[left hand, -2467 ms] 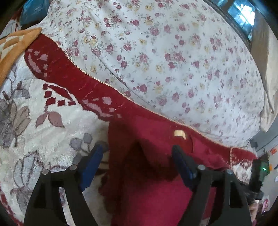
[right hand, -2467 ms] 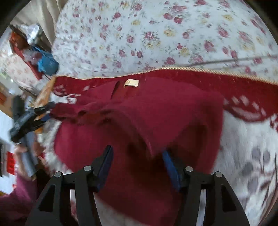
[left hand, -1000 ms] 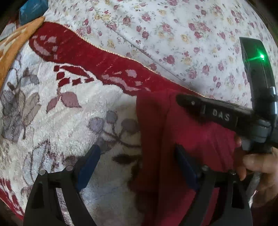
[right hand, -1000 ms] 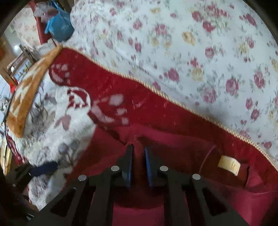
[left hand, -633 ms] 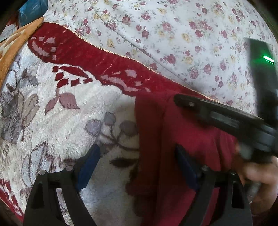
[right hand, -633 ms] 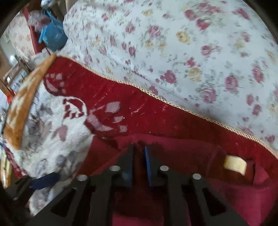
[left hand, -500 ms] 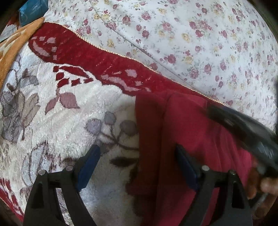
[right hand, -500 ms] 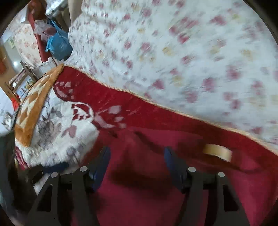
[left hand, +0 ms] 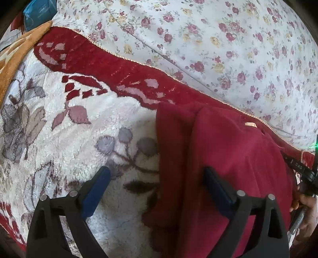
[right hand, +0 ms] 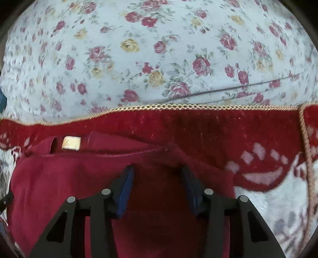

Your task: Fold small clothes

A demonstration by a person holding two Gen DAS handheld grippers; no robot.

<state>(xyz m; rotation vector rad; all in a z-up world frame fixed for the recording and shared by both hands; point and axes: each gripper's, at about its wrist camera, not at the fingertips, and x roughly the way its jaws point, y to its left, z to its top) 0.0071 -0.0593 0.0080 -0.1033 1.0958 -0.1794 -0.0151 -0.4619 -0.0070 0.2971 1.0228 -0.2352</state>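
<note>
A dark red garment (left hand: 228,158) lies on the plush blanket, its left part folded over the body, a tan neck label (left hand: 250,124) near its top edge. My left gripper (left hand: 156,175) hovers over the garment's left edge. Its jaws are opening, one finger over white blanket and one over red cloth, gripping nothing. In the right wrist view the garment (right hand: 59,178) and its label (right hand: 71,143) fill the lower left. My right gripper (right hand: 157,171) stands over the garment's upper right edge. Its jaws are closing, with cloth between them but the pads not pressing it.
The white plush blanket (left hand: 69,139) has a red border with gold cord (right hand: 198,107). Behind it spreads a floral sheet (right hand: 159,49). An orange blanket (left hand: 17,59) and something blue (left hand: 37,12) lie at the far left. A hand (left hand: 306,208) holding the right gripper shows at the right edge.
The right gripper let go of the fold it pinched near the garment's top left, opened, and swung right to the garment's right side. The left gripper stayed put and widened slightly.
</note>
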